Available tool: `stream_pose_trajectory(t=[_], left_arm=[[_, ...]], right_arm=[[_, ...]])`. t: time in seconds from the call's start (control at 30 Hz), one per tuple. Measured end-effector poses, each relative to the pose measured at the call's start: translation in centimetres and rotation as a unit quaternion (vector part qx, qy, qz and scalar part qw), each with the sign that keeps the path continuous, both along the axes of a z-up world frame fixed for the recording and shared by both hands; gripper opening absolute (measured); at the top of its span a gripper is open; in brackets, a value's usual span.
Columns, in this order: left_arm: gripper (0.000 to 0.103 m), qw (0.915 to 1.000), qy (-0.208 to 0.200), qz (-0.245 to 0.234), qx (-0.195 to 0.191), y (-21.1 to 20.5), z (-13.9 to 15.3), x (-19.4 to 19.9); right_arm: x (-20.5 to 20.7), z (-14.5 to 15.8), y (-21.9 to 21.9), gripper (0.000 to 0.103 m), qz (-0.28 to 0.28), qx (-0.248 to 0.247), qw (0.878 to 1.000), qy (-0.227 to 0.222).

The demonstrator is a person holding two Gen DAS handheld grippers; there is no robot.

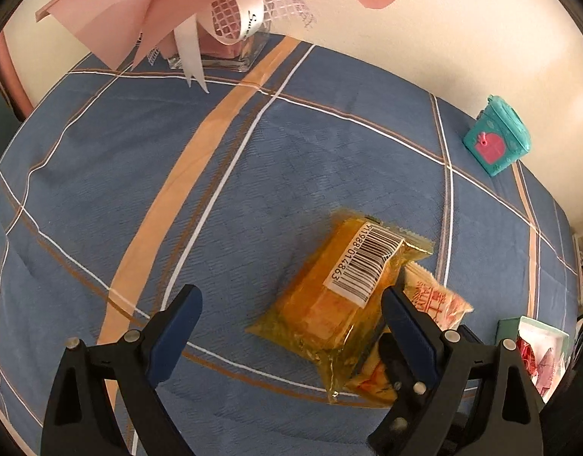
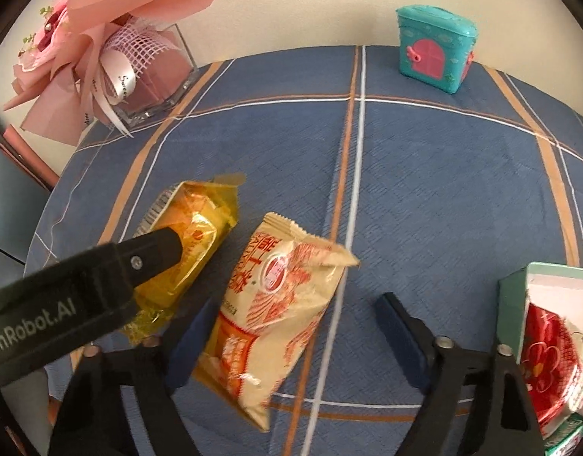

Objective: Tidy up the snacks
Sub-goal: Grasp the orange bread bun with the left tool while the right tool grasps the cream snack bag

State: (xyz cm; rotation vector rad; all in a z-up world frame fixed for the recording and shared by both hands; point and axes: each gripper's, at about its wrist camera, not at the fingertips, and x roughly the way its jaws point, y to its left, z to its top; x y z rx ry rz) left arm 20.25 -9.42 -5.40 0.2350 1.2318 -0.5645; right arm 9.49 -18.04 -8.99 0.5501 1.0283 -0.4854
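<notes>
- Plainly, the yellow packet (image 1: 340, 288) and the cream packet (image 2: 280, 304) lie side by side on the blue checked cloth (image 2: 443, 190), near the front edge, the yellow one to the left.
- Both look light, crinkly and slippery; the contents are probably brittle, so a grip on the crimped end seam or a gentle one across the middle suits best.
- Each packet's long axis runs from near to far, with the cream one's far end leaning right.
- The left gripper (image 1: 291, 326) is spread wide over the yellow packet, not pinching it.
- The right gripper (image 2: 291, 326) stands spread about the cream packet; contact is hard to tell.
- A green box (image 2: 519, 288) with a red packet (image 2: 549, 361) sits near right.
</notes>
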Motion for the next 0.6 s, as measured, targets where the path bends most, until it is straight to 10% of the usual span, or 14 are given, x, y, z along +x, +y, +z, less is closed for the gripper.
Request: stream_pose_trajectory(t=[0.23, 0.6], left_arm=[[0.070, 0.9998, 0.013, -0.012, -0.008, -0.1, -0.3, -0.5], [0.043, 0.9990, 0.044, -0.004, -0.008, 0.5, -1.3, -1.3]], right_arm=[[-0.8, 0.2, -0.9, 0.050, -0.017, -0.005, 1.000, 0.007], [-1.9, 0.5, -0.7, 0.046, -0.010, -0.007, 1.000, 0.014]])
